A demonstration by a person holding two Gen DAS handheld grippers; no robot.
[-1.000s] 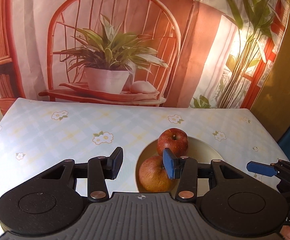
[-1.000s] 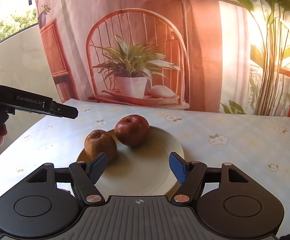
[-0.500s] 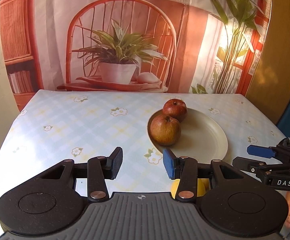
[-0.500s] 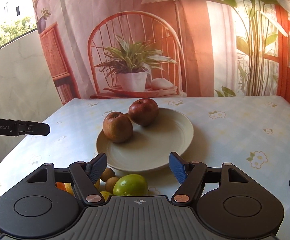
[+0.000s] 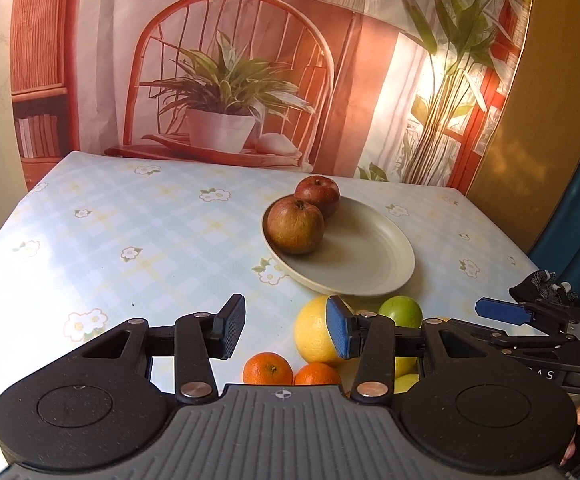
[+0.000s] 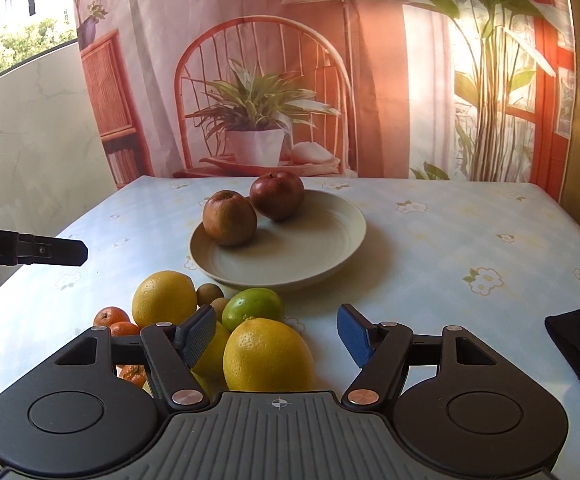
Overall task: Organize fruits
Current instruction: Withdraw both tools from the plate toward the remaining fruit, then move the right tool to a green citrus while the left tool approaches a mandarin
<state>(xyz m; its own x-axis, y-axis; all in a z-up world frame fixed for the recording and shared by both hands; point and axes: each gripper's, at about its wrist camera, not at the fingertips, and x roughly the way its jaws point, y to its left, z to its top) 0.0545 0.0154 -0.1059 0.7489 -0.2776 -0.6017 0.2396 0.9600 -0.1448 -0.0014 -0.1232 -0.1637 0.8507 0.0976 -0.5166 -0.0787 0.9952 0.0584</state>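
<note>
Seen from the left wrist, the left gripper point(image 5: 286, 330) hangs above the near part of the flowered, pale blue checked tablecloth point(image 5: 138, 232), its jaws standing apart with nothing between them. Beyond it lies the shallow cream plate point(image 5: 373, 268), which carries a brownish russet apple point(image 5: 295, 225) at its left rim and a dark red apple point(image 5: 317, 196) just behind, the two seemingly touching. On the cloth in front of the plate lie a large yellow citrus fruit point(image 5: 313, 336), a green lime-like fruit point(image 5: 400, 311) and two small orange mandarins point(image 5: 268, 369). The right gripper point(image 5: 529, 320) enters from the right edge; only one blue pad is clear here.

From the right wrist, the right gripper point(image 6: 276, 334) has its jaws wide apart, gripping nothing, above a second yellow citrus fruit point(image 6: 268, 356). Near it sit the green fruit point(image 6: 253, 307), the other yellow fruit point(image 6: 164, 299), two small brown round fruits point(image 6: 210, 294) and mandarins point(image 6: 110, 317). Both apples point(image 6: 230, 218) rest on the plate point(image 6: 309, 256). A dark cloth point(image 6: 577, 340) lies at the right edge.
</note>
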